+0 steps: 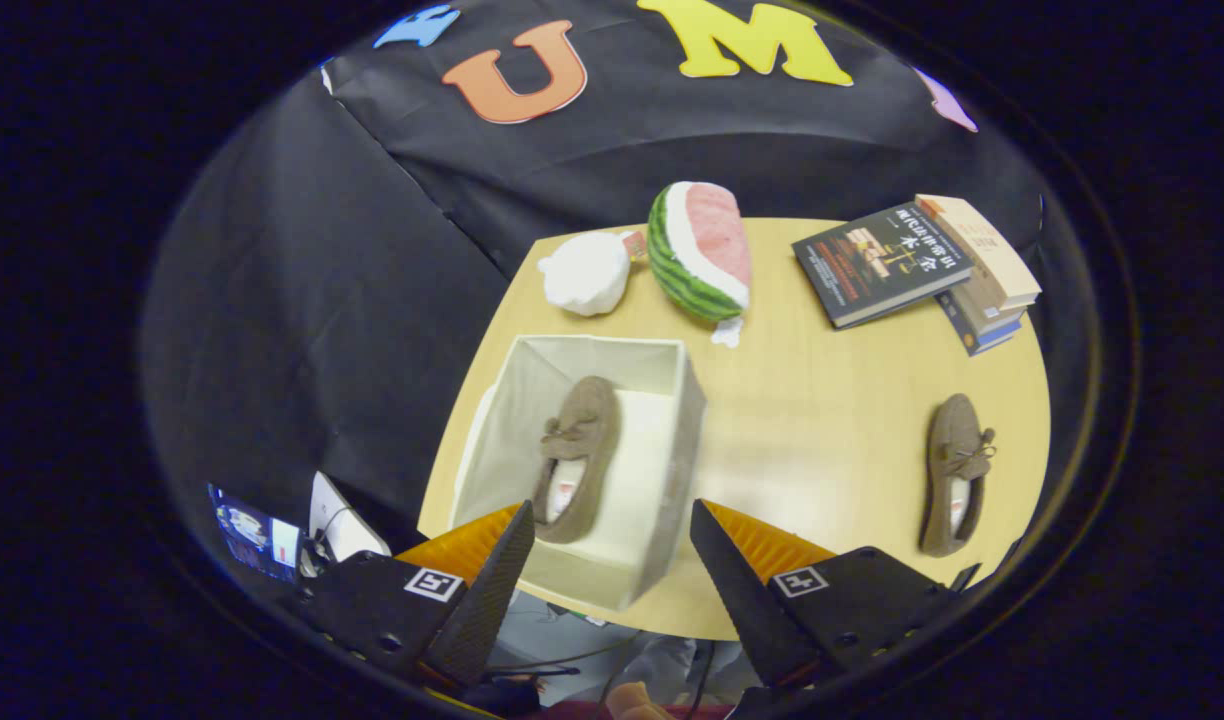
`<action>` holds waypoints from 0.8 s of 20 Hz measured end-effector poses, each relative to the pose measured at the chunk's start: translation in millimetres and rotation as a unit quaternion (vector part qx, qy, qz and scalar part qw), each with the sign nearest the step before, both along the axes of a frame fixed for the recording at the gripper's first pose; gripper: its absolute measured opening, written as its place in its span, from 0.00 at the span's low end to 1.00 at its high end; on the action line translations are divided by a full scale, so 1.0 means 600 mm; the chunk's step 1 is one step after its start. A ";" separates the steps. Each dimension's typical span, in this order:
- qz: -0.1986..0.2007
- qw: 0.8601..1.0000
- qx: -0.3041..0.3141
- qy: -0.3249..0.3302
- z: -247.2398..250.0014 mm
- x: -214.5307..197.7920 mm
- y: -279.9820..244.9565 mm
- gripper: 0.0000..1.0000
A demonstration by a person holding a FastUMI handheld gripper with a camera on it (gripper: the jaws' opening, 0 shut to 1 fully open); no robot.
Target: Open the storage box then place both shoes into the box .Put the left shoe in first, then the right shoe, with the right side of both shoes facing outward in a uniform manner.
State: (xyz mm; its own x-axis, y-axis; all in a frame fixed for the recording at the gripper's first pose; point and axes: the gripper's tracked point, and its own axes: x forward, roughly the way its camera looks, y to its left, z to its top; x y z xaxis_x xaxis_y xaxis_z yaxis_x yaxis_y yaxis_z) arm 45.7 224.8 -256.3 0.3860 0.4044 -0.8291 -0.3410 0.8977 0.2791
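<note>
An open beige fabric storage box (pixel 684 420) stands on the wooden table, just ahead of my fingers. One brown moccasin shoe (pixel 575 458) lies inside it, toe pointing away from me. A second brown shoe (pixel 956 472) lies on the table well to the right of the box, beyond my right finger. My gripper (pixel 612 520) hovers high above the box's near wall, open, with nothing between its fingers.
A plush watermelon slice (pixel 702 250) and a white plush toy (pixel 585 272) sit behind the box. A stack of books (pixel 917 265) lies at the far right corner. The table (pixel 822 400) has bare wood between box and loose shoe. A device with cables (pixel 262 530) sits below left.
</note>
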 end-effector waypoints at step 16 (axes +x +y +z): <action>-0.096 0.988 -0.113 0.038 -0.168 0.106 -0.524 0.97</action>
State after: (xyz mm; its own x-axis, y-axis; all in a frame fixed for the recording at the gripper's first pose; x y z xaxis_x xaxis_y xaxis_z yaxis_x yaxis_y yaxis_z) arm 109.4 -89.8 -357.1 0.3713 0.1312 -0.9192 -0.1432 0.9862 0.0830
